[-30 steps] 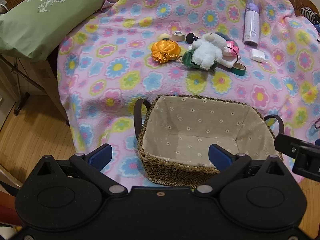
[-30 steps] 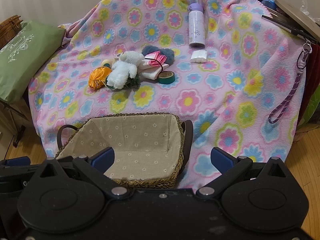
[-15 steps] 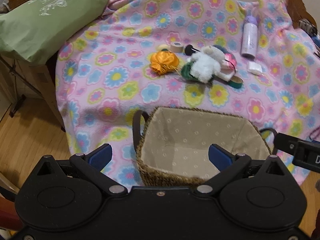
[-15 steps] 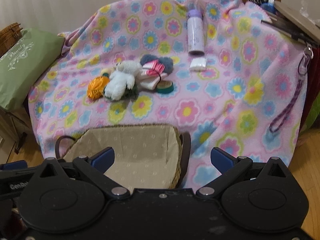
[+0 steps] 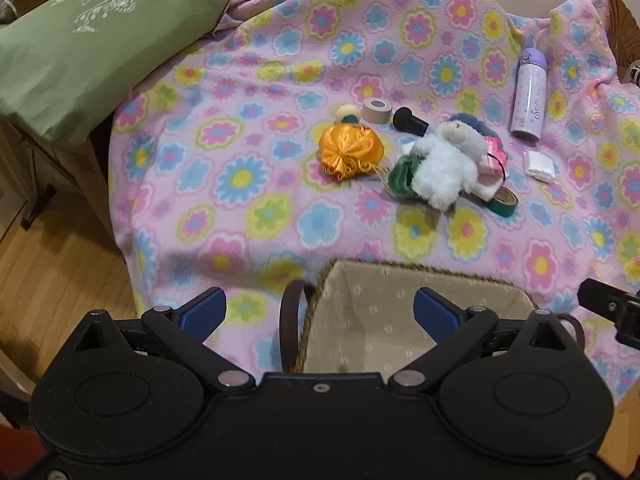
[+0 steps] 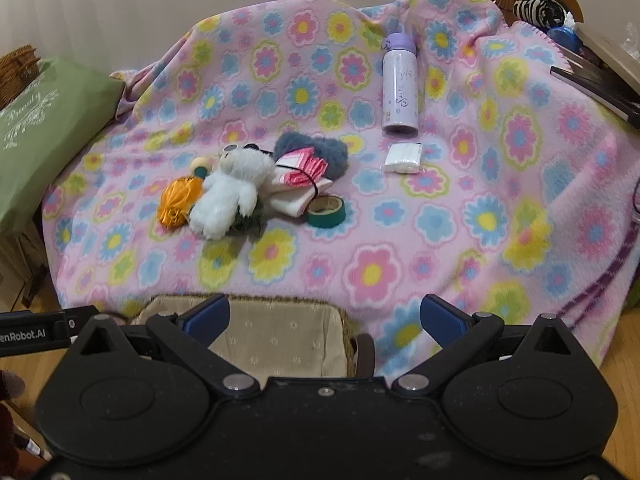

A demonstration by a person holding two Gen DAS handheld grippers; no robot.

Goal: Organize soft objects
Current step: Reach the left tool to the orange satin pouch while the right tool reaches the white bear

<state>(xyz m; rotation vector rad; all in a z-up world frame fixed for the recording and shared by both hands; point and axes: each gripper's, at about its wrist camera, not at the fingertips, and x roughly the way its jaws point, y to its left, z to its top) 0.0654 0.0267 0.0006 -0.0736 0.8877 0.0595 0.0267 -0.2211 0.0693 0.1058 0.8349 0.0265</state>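
A white plush toy (image 5: 444, 170) (image 6: 230, 196) lies on the flowered blanket beside an orange satin pouch (image 5: 349, 149) (image 6: 177, 202), a green fuzzy item (image 5: 402, 174), a grey fluffy item (image 6: 312, 148) and a pink-and-white folded cloth (image 6: 298, 182). A woven basket with beige lining (image 5: 384, 316) (image 6: 272, 338) sits at the blanket's near edge. My left gripper (image 5: 320, 312) is open and empty above the basket's left rim. My right gripper (image 6: 325, 318) is open and empty above its right rim.
A lilac bottle (image 5: 530, 94) (image 6: 399, 84), a white packet (image 6: 404, 158), a green tape roll (image 6: 326, 211), a beige tape roll (image 5: 375, 110) and a black cylinder (image 5: 408, 120) lie on the blanket. A green pillow (image 5: 80, 48) sits far left. Wooden floor lies below.
Both grippers have pulled back and risen. The basket has slid lower in both views and more of the blanket shows. Both stay open.
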